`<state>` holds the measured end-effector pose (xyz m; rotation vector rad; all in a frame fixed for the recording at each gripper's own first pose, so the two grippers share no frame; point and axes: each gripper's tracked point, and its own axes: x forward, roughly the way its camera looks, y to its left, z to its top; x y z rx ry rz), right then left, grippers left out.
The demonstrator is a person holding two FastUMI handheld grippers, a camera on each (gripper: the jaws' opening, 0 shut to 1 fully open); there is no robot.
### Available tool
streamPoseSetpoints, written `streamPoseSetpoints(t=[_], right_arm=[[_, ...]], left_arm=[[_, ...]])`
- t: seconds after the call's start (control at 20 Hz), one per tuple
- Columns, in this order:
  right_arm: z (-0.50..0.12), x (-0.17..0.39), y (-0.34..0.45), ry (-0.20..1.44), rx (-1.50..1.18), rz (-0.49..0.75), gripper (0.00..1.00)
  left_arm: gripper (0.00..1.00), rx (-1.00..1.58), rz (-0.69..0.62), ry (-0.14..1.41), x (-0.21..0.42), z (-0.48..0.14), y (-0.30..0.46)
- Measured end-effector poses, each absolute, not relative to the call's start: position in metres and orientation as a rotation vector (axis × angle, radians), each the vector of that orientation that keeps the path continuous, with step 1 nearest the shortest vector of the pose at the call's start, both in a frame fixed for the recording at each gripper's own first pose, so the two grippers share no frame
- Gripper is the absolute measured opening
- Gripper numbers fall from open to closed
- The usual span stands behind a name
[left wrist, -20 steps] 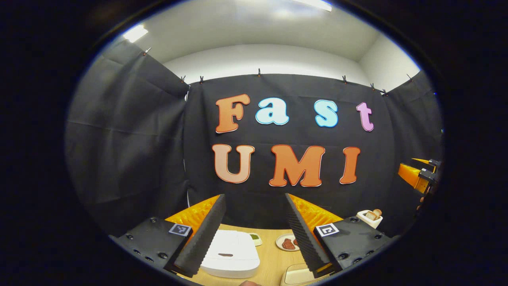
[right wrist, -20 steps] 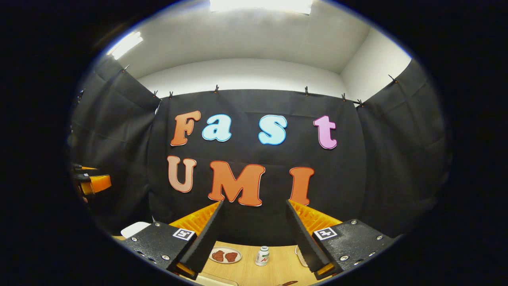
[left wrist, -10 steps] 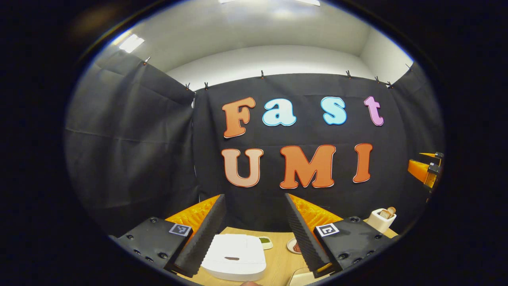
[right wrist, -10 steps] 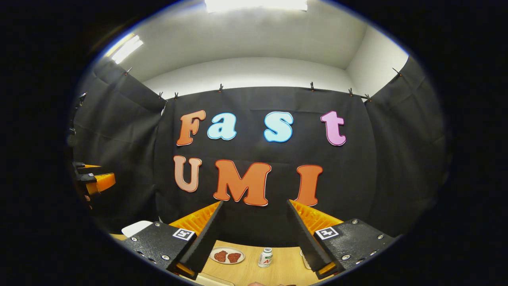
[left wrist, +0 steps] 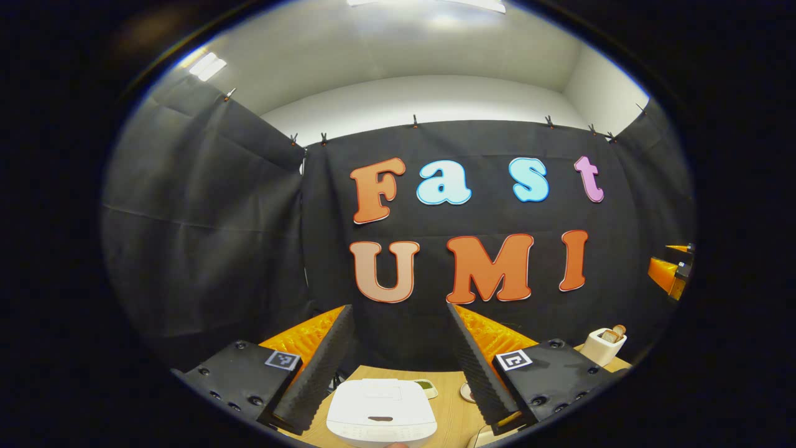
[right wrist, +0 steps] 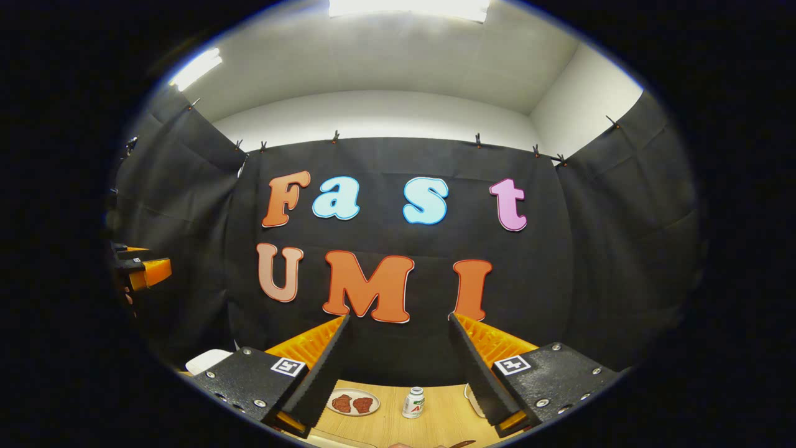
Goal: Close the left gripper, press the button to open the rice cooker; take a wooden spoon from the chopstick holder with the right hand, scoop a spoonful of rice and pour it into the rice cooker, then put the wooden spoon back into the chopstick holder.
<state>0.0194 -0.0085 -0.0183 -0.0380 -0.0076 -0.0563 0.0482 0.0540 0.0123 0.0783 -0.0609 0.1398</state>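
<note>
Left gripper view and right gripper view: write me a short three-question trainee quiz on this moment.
1. True or false: the rice cooker has its lid shut.
2. Multiple choice: what sits on the table between the right gripper fingers? A) a small bottle B) a kettle C) a mug
3. Fill in: the left gripper is ____ (open or shut).

Key
1. True. The white lid lies flat in the left gripper view.
2. A. The small bottle stands upright, right of a plate.
3. Open. The fingers stand wide apart, holding nothing.
</note>
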Motion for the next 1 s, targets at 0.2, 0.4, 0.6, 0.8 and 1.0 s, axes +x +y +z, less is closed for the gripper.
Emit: streamPoseSetpoints(t=[0.2, 0.4, 0.6, 0.8, 1.0], right_arm=[[-0.027, 0.015, -0.003, 0.015, -0.061, -0.064, 0.95], [-0.032, 0.012, -0.004, 0.03, -0.053, -0.075, 0.95], [-0.035, 0.009, -0.009, 0.035, -0.056, -0.093, 0.95], [-0.039, 0.004, -0.018, 0.045, -0.068, -0.113, 0.95], [-0.049, -0.003, -0.029, 0.065, -0.067, -0.137, 0.95]], left_arm=[[0.97, 0.059, 0.158, -0.035, 0.045, 0.007, 0.079], [0.08, 0.069, 0.194, -0.039, 0.046, 0.004, 0.097], [0.03, 0.093, 0.177, -0.044, 0.045, 0.01, 0.1], [0.04, 0.05, 0.144, 0.071, 0.065, -0.022, 0.098], [0.04, 0.018, 0.131, 0.238, 0.077, -0.071, 0.11]])
